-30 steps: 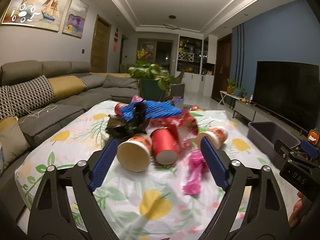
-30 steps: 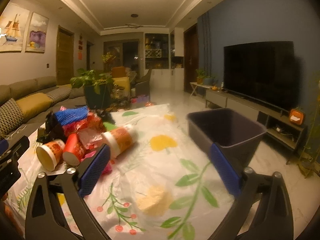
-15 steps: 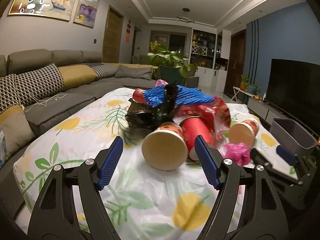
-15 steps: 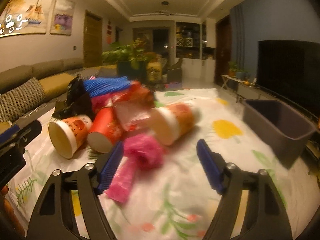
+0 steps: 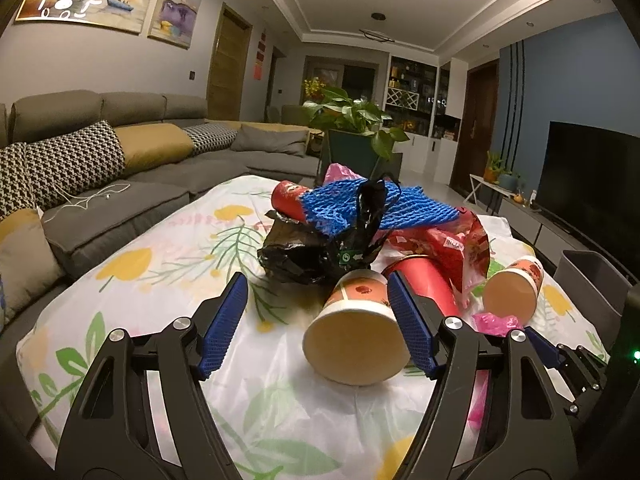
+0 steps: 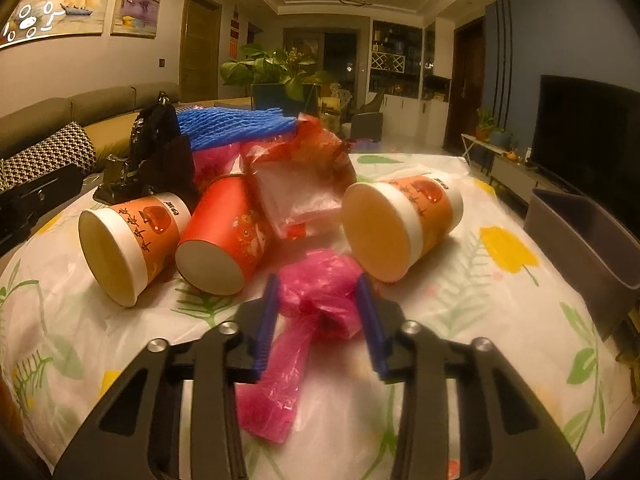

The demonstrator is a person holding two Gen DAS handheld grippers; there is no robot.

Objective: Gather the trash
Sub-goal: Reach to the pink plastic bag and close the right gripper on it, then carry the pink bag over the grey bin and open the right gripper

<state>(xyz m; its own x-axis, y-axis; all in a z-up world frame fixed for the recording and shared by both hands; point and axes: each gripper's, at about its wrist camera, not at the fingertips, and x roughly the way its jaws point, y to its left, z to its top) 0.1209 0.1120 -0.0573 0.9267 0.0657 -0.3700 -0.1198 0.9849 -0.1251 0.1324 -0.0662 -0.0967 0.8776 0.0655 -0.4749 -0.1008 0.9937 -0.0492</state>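
A heap of trash lies on the flowered tablecloth [image 5: 160,264]: an orange-and-white paper cup [image 5: 356,336] on its side, a red cup [image 5: 428,280], a second orange cup [image 5: 512,292], a black bag [image 5: 312,248], blue foam net [image 5: 360,204] and a red wrapper [image 5: 452,240]. My left gripper [image 5: 316,308] is open, low over the cloth, its right finger beside the near cup. My right gripper [image 6: 318,300] has its jaws narrowed around a crumpled pink plastic bag [image 6: 320,296], pads at or near its sides. The cups [image 6: 128,240] [image 6: 400,224] lie beyond it.
A dark grey bin [image 6: 580,232] stands at the table's right edge and also shows in the left wrist view [image 5: 592,280]. A grey sofa [image 5: 100,184] runs along the left. A potted plant [image 5: 356,128] stands behind the table and a TV [image 6: 592,136] on the right wall.
Both grippers moved in toward the trash heap. The left one narrowed somewhat beside the near cup. The right one swung left from the bin and closed in around the pink bag.
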